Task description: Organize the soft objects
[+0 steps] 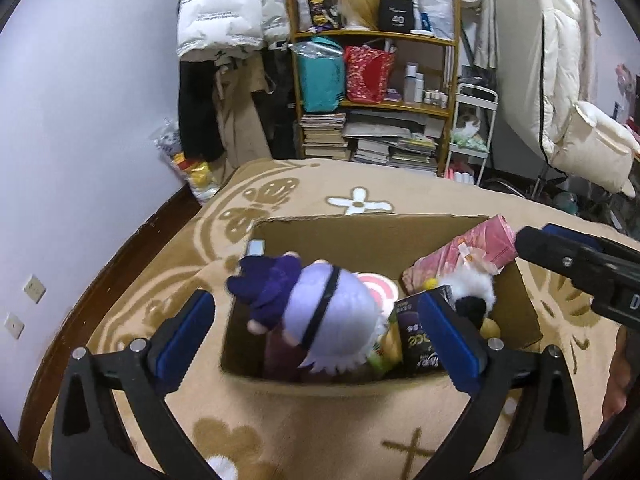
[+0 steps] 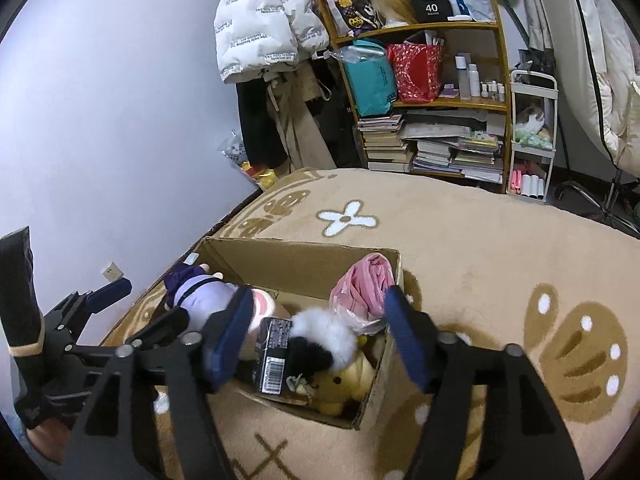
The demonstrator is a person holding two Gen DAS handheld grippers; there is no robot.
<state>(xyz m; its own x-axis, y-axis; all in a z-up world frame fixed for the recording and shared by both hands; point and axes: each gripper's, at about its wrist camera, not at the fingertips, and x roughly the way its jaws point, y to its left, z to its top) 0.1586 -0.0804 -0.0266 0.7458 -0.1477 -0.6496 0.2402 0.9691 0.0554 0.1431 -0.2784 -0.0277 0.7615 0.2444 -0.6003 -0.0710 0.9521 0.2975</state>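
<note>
A cardboard box [image 1: 360,236] sits on a beige patterned blanket. In it lie a purple-and-lilac plush doll [image 1: 320,312], a pink bag [image 1: 468,252], a white-and-black fluffy toy [image 1: 472,292], a dark packet [image 1: 420,336] and a yellow plush [image 2: 340,384]. My left gripper [image 1: 316,336] is open and empty, its jaws astride the doll just above the box. My right gripper [image 2: 320,336] is open and empty over the box's right half; the doll [image 2: 200,292], pink bag [image 2: 364,284] and box [image 2: 304,252] show there too.
The blanket [image 2: 480,260] covers a bed. A wooden shelf [image 1: 372,36] with bags, books and bottles stands behind it. A white jacket [image 1: 224,8] hangs at the left. A white cart [image 2: 532,136] stands right of the shelf. The wall [image 1: 80,120] is at the left.
</note>
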